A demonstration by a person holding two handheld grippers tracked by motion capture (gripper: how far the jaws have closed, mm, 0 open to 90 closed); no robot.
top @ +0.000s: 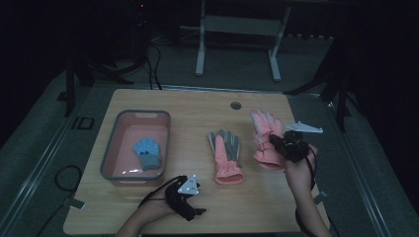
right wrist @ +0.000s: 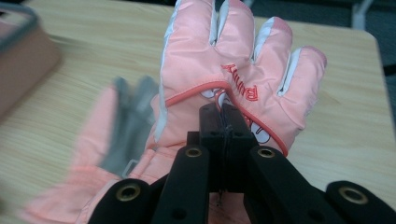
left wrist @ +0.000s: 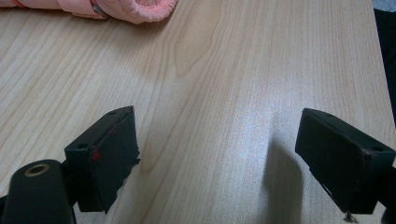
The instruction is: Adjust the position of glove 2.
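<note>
My right gripper [right wrist: 223, 116] has its jaws pressed together on the back of a pink glove [right wrist: 233, 74], pinching the fabric just below the knuckles. The glove stands up from the table with its fingers spread above the jaws. Red embroidered lettering runs across it, upside down from my camera; I read it as "BUNNY", though the jaws cover part of the stitching, so I can't be sure. From the high view, that gripper [top: 282, 143] sits at the right of the table with the same glove [top: 265, 133] lifted at its cuff end.

A second pink glove [top: 226, 155] lies flat, palm up, near the table's middle, its grey palm showing and its cuff toward me. In the right gripper view it is a blur to the left of the held one.

My left gripper [left wrist: 215, 154] hangs low over bare wood, jaws spread wide with nothing between them. The second glove's cuff [left wrist: 140, 7] shows at the top of its view.

A pink bin [top: 111, 158] with a grey rim stands at the left, holding a small blue glove [top: 147, 150].

The table [top: 197, 103] is pale wood grain with a round grommet hole [top: 235, 105] near its far edge. The room is dark; a light metal frame [top: 237, 39] stands on the floor behind.
</note>
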